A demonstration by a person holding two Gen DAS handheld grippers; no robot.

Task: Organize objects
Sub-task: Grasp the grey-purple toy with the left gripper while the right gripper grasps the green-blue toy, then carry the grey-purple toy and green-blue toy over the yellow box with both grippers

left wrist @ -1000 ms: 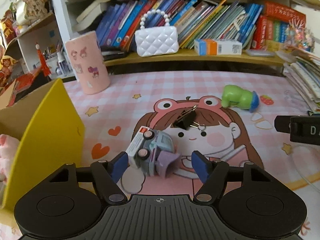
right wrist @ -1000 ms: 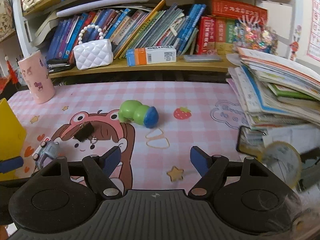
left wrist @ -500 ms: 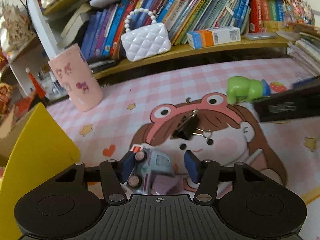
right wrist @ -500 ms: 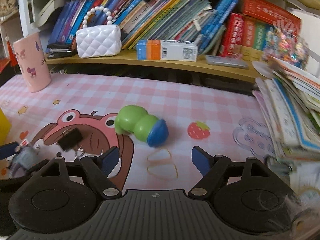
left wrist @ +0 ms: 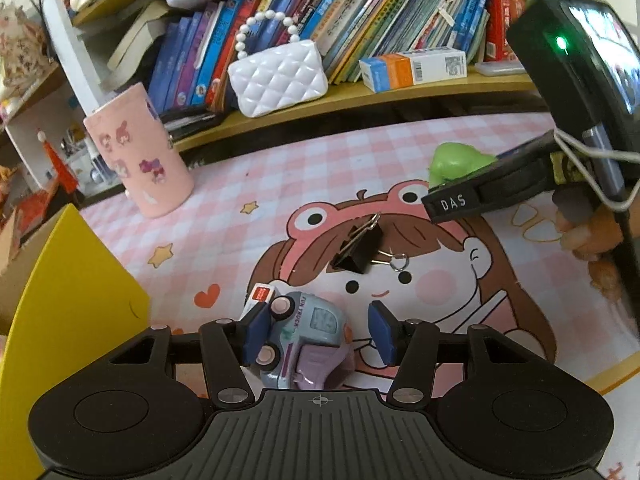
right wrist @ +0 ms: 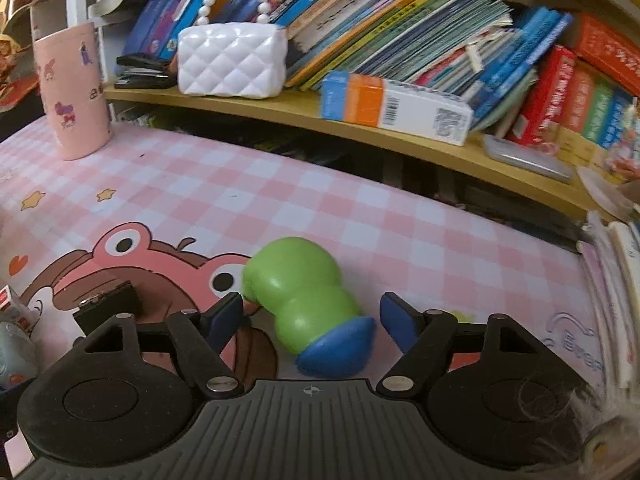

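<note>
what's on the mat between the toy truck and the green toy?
In the left wrist view, a black binder clip lies on the mat between the toy truck and the green toy.

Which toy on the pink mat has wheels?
The little blue toy truck, tipped on its side between the left gripper fingers. The green toy by the right gripper is smooth, with no wheels.

A white quilted purse (left wrist: 278,76) and an orange-and-blue box (left wrist: 414,69) sit before leaning books (right wrist: 400,28) on the far shelf (right wrist: 400,132), a pink cup (left wrist: 140,156) far left.
</note>
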